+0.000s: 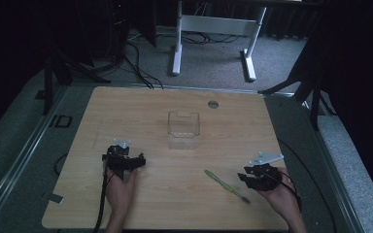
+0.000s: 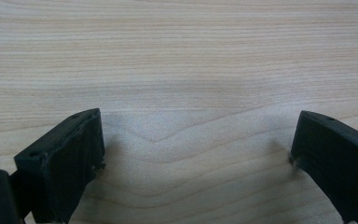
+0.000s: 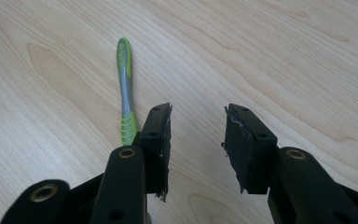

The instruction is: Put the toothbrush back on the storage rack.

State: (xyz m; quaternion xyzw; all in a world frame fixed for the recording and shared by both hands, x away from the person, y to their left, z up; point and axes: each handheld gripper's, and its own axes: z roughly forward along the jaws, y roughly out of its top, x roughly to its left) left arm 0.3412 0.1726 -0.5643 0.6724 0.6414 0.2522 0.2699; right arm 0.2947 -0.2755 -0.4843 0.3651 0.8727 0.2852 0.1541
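A toothbrush [image 1: 226, 186] lies flat on the wooden bench [image 1: 175, 204], near the front edge and just to the left of the right tool [image 1: 246, 178] in the high view. It is slim, with a bright green handle that carries a grey strip along its middle and a run of green ribs — the ribbed part sits beside one jaw in the right gripper view [image 3: 126, 93]. There the handle's rounded green end points away from the camera, and its near end passes out of sight behind that jaw, so the head cannot be made out. The brush lies outside the gap, not between the jaws.

The right tool [image 3: 198, 140] stands partly open, with bare wood between its pads — it grips nothing. The left tool [image 2: 196, 149] is spread wide over bare bench, also holding nothing; it sits well apart from the toothbrush, on the bench's left side [image 1: 133, 162]. A clear plastic box [image 1: 184, 129] stands near the bench's middle.
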